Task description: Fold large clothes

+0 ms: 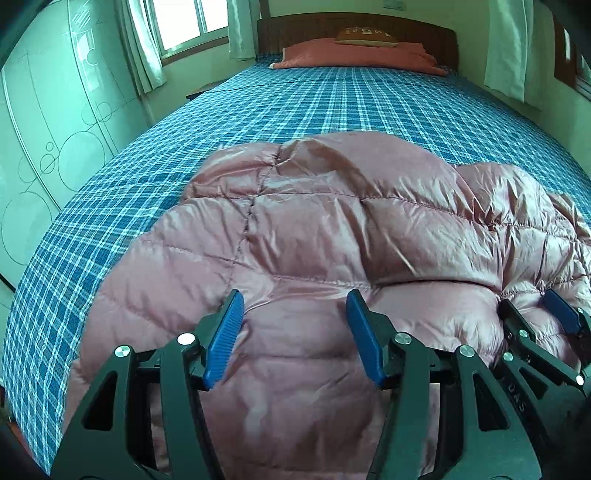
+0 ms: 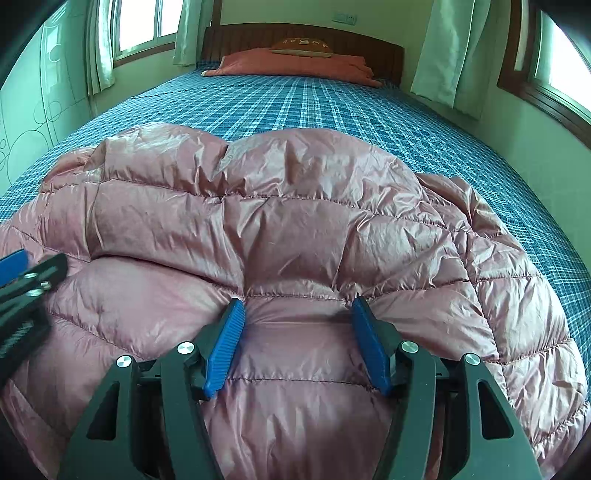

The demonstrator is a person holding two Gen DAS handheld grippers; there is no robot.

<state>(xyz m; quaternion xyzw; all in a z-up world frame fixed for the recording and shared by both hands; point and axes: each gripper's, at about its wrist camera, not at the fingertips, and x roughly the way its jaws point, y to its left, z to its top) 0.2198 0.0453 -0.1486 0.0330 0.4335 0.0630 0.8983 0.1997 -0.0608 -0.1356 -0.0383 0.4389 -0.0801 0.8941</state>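
Note:
A puffy pink quilted down jacket (image 1: 332, 221) (image 2: 295, 203) lies bunched on the near part of a bed with a blue plaid sheet (image 1: 295, 103) (image 2: 314, 103). My left gripper (image 1: 293, 295) points down at the jacket's left part, its blue pads apart with padded fabric bulging loosely between them. My right gripper (image 2: 297, 301) is on the jacket's middle, pads apart, tips sunk into the padding at a stitched seam. Each gripper shows at the edge of the other's view: the right gripper (image 1: 535, 308), the left gripper (image 2: 22, 266). The jacket's near edge is hidden under the grippers.
A folded red blanket (image 1: 354, 55) (image 2: 295, 64) with a brown cushion lies at the wooden headboard (image 1: 406, 33). A pale wardrobe (image 1: 44, 129) stands left of the bed. Curtained windows are at the back left and right (image 2: 447, 55). Bare sheet stretches beyond the jacket.

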